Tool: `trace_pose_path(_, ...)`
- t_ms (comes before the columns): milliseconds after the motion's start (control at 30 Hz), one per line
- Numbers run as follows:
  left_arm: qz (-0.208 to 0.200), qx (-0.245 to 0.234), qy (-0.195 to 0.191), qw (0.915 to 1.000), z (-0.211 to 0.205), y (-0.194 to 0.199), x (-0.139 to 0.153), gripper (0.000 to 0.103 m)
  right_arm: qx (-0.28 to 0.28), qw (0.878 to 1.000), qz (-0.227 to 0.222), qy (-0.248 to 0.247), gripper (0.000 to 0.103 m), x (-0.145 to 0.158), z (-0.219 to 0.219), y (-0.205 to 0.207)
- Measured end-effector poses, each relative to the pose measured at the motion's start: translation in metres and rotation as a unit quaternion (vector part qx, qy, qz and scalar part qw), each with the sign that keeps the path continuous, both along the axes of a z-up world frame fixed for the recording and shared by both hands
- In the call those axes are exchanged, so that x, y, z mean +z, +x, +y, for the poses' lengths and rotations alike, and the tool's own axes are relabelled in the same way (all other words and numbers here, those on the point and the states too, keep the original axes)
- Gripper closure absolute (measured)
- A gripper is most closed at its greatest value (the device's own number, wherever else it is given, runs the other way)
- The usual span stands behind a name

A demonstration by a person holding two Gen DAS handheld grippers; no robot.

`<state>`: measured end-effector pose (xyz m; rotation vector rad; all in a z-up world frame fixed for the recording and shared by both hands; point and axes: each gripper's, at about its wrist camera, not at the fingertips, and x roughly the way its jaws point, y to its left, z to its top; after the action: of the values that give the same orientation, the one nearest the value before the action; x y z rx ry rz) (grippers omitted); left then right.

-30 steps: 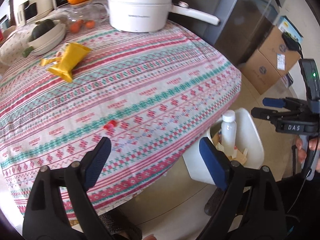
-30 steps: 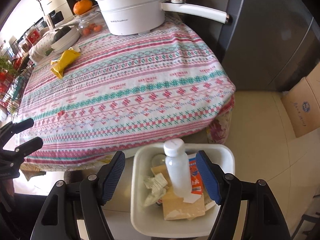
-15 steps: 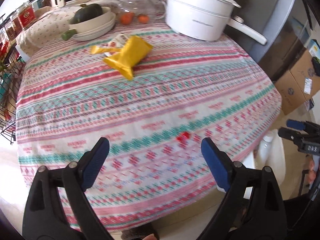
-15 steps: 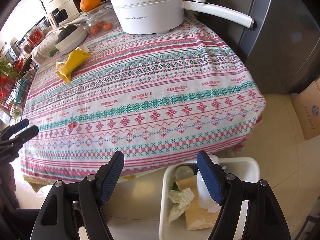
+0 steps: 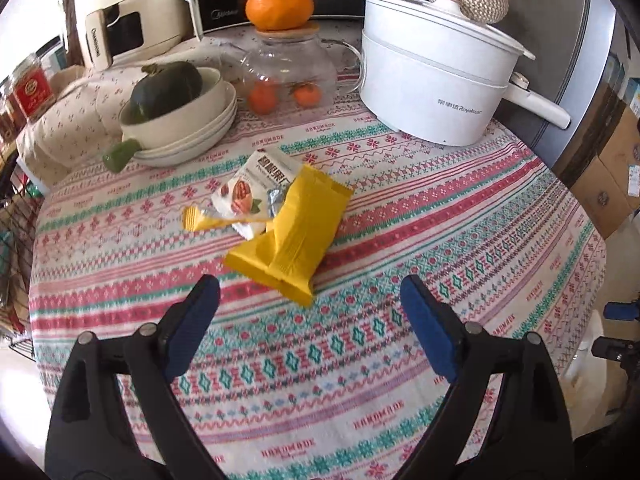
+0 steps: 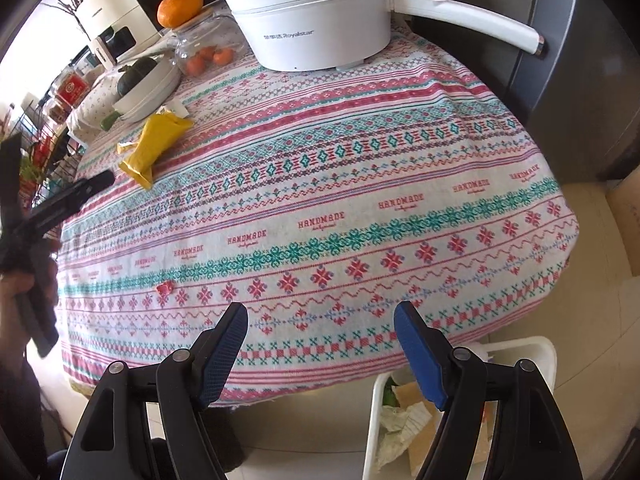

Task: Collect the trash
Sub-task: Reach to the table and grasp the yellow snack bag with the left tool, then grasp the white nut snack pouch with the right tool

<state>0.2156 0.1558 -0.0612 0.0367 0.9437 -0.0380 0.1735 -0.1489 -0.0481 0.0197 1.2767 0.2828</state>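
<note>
Left-wrist view: the left gripper [image 5: 310,300] hangs tilted down over the cloth-covered counter [image 5: 460,240], jaws wide and empty, with the yellow wrapper [image 5: 292,232] just ahead of them, lying partly over a white snack packet [image 5: 248,192] near the stacked bowls [image 5: 188,128], the glass teapot [image 5: 288,68] and the white electric pot [image 5: 432,80]. Right-wrist view only: a small red scrap [image 6: 164,289] on the cloth near the counter's front edge, and the white trash bin [image 6: 536,350] on the floor below, holding crumpled paper and cardboard. The right gripper [image 6: 320,320] points steeply down over that edge, jaws wide and empty, while a hand [image 6: 16,284] at the left margin holds the left gripper [image 6: 60,200].
</note>
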Motion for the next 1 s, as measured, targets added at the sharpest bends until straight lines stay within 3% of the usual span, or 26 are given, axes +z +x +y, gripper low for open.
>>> trace_pose_path(100, 0.006, -0.021, 0.040, 0.9990, -0.009, 0.022, -0.011, 0.016, 0.003, 1.000, -0.003, -0.012, 0.026, -0.003, 0.006, 0.005)
trace_pose_path(200, 0.030, -0.027, 0.055, 0.9977, -0.009, 0.040, -0.028, 0.021, 0.001, 1.000, -0.001, -0.014, 0.026, -0.006, 0.009, 0.011)
trace_pose_path(300, 0.059, -0.010, 0.066, 0.9960, -0.002, 0.050, -0.045, 0.034, 0.001, 1.000, 0.001, -0.019, 0.026, -0.011, 0.012, 0.016)
trace_pose_path(333, 0.067, 0.000, 0.064, 0.9957, 0.001, 0.051, -0.049, 0.051, 0.002, 1.000, 0.001, -0.021, 0.026, -0.013, 0.013, 0.018)
trace_pose_path(367, 0.071, 0.011, 0.057, 0.9958, 0.005, 0.050, -0.052, 0.061, 0.002, 1.000, 0.002, -0.024, 0.026, -0.015, 0.013, 0.019)
trace_pose_path(467, 0.054, 0.027, 0.006, 0.9981, 0.020, 0.039, -0.046, 0.070, 0.003, 0.999, 0.004, -0.035, 0.026, -0.023, 0.017, 0.022)
trace_pose_path(600, 0.035, 0.045, -0.045, 0.9974, 0.035, 0.009, -0.036, 0.073, 0.007, 0.999, -0.009, -0.042, 0.026, -0.027, 0.027, 0.024)
trace_pose_path(733, 0.032, 0.076, -0.110, 0.9905, 0.063, -0.024, -0.030, 0.073, 0.025, 0.999, -0.035, -0.033, 0.026, -0.022, 0.048, 0.025)
trace_pose_path(1000, 0.016, 0.104, -0.078, 0.9914, 0.098, -0.052, -0.009, 0.073, 0.058, 0.995, -0.085, 0.019, 0.024, -0.021, 0.121, 0.051)
